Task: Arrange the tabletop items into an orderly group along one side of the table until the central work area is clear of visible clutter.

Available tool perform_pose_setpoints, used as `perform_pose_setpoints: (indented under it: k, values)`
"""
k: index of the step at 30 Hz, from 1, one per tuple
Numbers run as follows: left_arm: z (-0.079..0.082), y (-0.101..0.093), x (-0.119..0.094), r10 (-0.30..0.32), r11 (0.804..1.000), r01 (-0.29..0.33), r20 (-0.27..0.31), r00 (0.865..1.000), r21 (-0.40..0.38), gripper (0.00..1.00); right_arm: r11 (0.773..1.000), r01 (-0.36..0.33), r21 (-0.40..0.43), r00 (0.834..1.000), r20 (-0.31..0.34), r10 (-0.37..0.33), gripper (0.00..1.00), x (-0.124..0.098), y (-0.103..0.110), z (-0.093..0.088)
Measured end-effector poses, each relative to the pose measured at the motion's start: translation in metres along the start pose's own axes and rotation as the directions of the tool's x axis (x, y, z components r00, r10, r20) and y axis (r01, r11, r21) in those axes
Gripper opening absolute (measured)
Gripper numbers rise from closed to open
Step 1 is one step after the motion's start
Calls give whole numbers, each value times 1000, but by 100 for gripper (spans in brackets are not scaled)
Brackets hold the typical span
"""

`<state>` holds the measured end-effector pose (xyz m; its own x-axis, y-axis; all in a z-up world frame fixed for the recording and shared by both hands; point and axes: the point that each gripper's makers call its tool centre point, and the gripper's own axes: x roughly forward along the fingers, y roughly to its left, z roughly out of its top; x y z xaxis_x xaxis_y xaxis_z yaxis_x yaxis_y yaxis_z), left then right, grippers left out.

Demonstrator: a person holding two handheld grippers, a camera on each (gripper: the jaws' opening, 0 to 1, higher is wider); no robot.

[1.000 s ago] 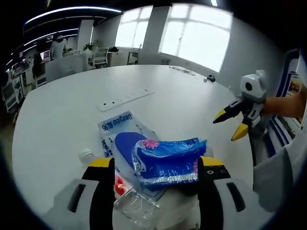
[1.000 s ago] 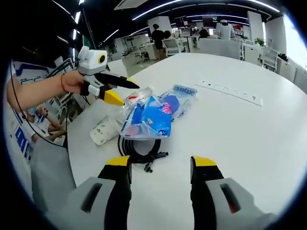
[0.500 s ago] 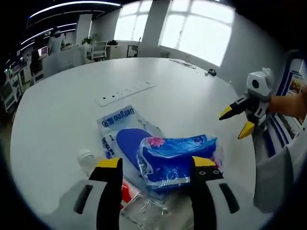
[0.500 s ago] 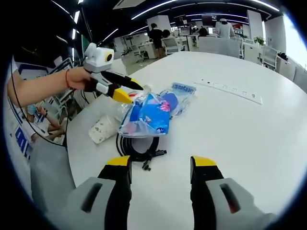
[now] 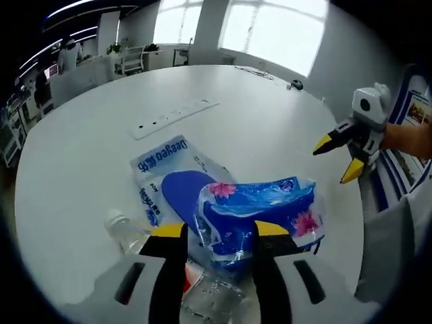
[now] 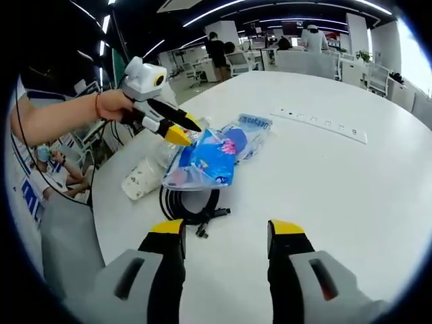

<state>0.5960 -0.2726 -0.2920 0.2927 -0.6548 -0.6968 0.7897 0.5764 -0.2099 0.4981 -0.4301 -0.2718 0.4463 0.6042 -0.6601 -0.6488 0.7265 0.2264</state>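
Round white table, office behind. Left gripper had its yellow-tipped jaws pinching the near edge of a crinkled blue plastic packet with pink flowers, held slightly off the tabletop. Under it lay a clear bag holding a dark blue insole, printed label at its far end, and beside that a clear plastic bottle on its side.

In the right gripper view, the same cluster sat toward the table's left edge: blue packet, a coiled black cable just in front, a white patterned paper cup lying on its side nearby. Right gripper hovered over bare table, jaws spread, gripping nothing. A white power strip lay well apart, farther across the table.
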Motion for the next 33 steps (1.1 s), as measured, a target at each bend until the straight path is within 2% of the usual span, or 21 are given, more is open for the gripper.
perform_pose_setpoints:
  k: [10,14,19,29,33]
  values:
    - [-7,-1,6,2,1000,-1,-52,999,21,25,1000,1,7,1000,3,-1,46,1,-1,-3]
    - [-7,0,7,5,1000,-3,-55,998,23,16,1000,3,9,1000,4,-3,46,0,-2,-3]
    - [-8,0,8,12,1000,-11,-66,998,25,10,1000,6,11,1000,6,-6,46,-1,-3,-4]
    - [-6,-13,3,-10,1000,11,-57,998,12,4,1000,6,12,1000,17,-6,45,-5,-1,-3]
    - [-2,-17,1,-10,1000,10,-37,999,-4,1,1000,3,9,1000,26,-3,45,-7,2,0]
